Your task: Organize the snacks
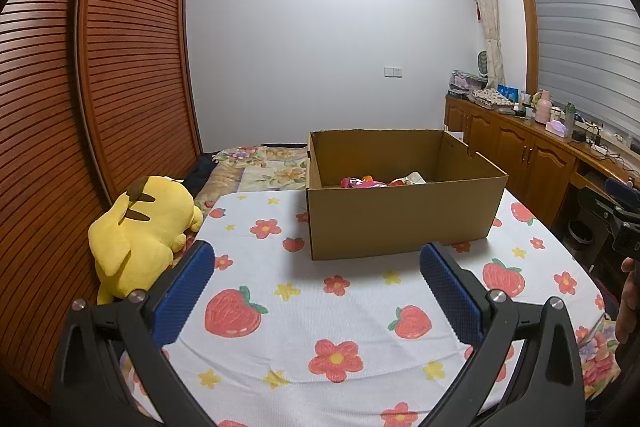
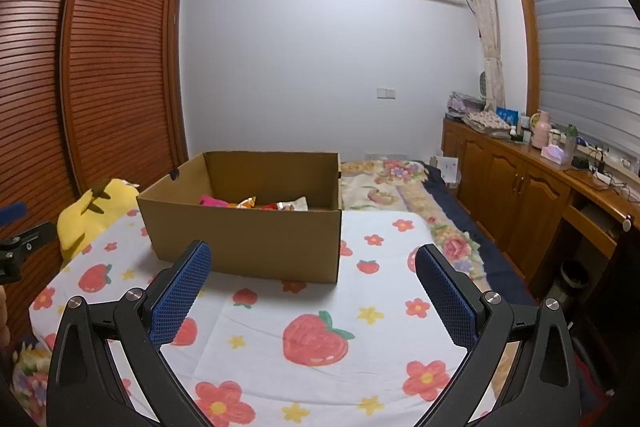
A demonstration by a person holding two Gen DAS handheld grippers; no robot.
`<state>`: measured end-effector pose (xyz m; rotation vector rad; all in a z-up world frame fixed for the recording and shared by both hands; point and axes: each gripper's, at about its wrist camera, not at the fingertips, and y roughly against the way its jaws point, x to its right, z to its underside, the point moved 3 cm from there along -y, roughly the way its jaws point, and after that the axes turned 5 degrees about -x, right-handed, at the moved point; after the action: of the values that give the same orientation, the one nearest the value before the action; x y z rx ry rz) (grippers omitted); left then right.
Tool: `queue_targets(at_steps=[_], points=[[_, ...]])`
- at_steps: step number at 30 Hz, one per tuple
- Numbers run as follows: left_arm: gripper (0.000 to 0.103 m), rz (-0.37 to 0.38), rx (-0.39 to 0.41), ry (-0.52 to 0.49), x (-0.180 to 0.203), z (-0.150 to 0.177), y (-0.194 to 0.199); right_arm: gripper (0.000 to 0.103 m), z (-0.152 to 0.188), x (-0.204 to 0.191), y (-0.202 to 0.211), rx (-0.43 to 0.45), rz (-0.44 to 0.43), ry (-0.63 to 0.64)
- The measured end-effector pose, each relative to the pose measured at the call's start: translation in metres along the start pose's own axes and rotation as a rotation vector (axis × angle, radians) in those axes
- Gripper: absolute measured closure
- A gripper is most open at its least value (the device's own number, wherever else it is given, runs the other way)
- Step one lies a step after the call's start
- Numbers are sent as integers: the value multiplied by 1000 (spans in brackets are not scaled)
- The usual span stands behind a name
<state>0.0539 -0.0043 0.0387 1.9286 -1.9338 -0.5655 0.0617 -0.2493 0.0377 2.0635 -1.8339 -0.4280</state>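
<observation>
An open brown cardboard box [image 1: 400, 215] stands on a white cloth with strawberries and flowers [image 1: 300, 307]. Pink, orange and white snack packets [image 1: 376, 182] lie inside it; they also show in the right wrist view [image 2: 256, 203], in the box [image 2: 248, 243]. My left gripper [image 1: 318, 259] is open and empty, held above the cloth in front of the box. My right gripper [image 2: 312, 259] is open and empty, above the cloth [image 2: 320, 327] near the box's front right corner. The other gripper's body shows at the right edge of the left view [image 1: 622, 223].
A yellow plush toy [image 1: 140, 235] lies at the cloth's left edge beside the slatted wooden wardrobe [image 1: 80, 107]. A floral bedspread [image 2: 400, 183] extends behind the box. Wooden cabinets with bottles and clutter [image 2: 540, 179] line the right wall under the window.
</observation>
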Motion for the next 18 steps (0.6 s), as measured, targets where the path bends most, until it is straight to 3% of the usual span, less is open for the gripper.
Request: queue_targets(at_steps=[18], points=[[0,0,0,1,-1,-1,0,0,-1,-1,1,-1,-4,-3]])
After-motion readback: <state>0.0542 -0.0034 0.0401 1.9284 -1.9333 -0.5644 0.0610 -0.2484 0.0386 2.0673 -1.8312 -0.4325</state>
